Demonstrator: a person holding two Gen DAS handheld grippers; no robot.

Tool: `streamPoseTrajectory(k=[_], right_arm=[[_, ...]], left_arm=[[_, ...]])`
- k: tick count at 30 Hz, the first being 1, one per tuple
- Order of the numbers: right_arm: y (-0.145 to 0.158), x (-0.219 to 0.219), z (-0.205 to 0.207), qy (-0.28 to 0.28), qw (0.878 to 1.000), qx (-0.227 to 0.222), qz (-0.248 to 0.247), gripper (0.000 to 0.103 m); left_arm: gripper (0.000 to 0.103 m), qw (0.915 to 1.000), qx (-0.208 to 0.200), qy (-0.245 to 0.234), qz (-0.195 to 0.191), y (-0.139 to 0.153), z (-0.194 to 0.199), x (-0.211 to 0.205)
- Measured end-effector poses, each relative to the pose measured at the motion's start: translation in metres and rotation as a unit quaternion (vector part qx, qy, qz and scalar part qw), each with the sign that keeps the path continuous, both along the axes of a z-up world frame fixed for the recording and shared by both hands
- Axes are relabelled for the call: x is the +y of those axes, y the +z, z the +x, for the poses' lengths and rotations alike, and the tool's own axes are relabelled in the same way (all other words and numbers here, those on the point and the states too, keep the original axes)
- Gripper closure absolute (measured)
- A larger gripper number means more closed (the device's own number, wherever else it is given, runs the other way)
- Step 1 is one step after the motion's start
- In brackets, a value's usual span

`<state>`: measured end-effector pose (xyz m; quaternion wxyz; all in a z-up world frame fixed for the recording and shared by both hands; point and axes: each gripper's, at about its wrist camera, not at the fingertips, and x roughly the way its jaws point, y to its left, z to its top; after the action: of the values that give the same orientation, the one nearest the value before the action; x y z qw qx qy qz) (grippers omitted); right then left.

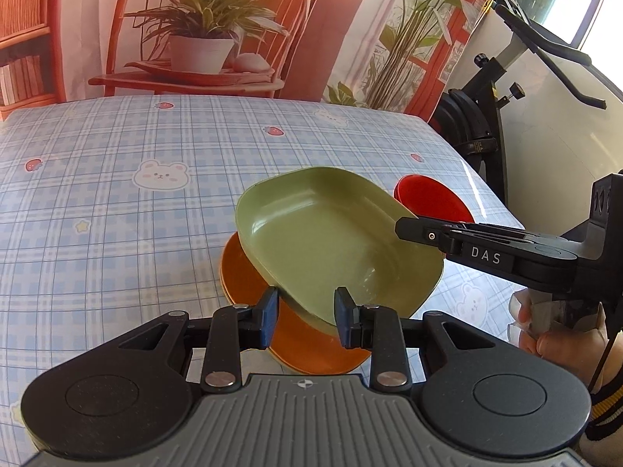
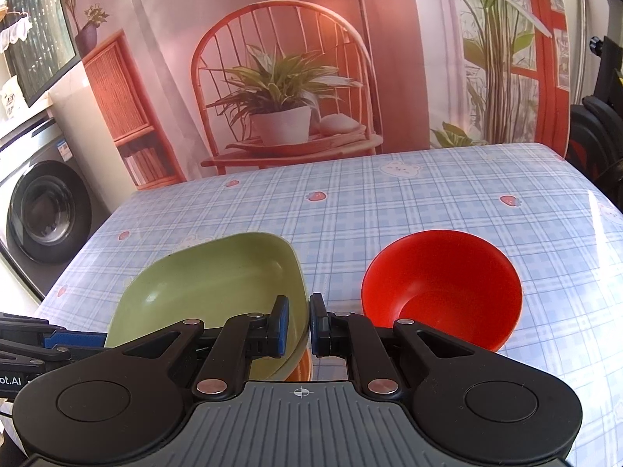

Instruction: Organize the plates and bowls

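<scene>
Above the orange plate (image 1: 311, 346), both the left gripper (image 1: 305, 317) and right gripper (image 2: 299, 325) pinch the tilted, empty green dish (image 1: 331, 237) by its rim; the red bowl (image 2: 444, 284) sits empty nearby.

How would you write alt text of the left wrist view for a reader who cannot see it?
A green dish, tilted, is held by its rim in the right tongs above an orange plate on a checked tablecloth. Its near corner lies between the left tongs; a red bowl stands behind.
</scene>
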<state>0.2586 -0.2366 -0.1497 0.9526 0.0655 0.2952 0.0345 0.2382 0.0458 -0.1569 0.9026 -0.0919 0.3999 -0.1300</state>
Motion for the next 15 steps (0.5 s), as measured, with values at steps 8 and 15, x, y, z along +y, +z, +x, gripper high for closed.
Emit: streamPoseTrajectory(k=[8,15], right_arm=[[-0.011,0.0,0.005,0.003,1.0,0.014,0.002,0.092],[-0.016,-0.001,0.007,0.004,1.0,0.018,0.006,0.092]], left_arm=[[0.072,0.9998,0.018,0.009,0.005,-0.011,-0.002,-0.003],[0.072,0.9996,0.024,0.015,0.005,-0.015,-0.004,-0.004]])
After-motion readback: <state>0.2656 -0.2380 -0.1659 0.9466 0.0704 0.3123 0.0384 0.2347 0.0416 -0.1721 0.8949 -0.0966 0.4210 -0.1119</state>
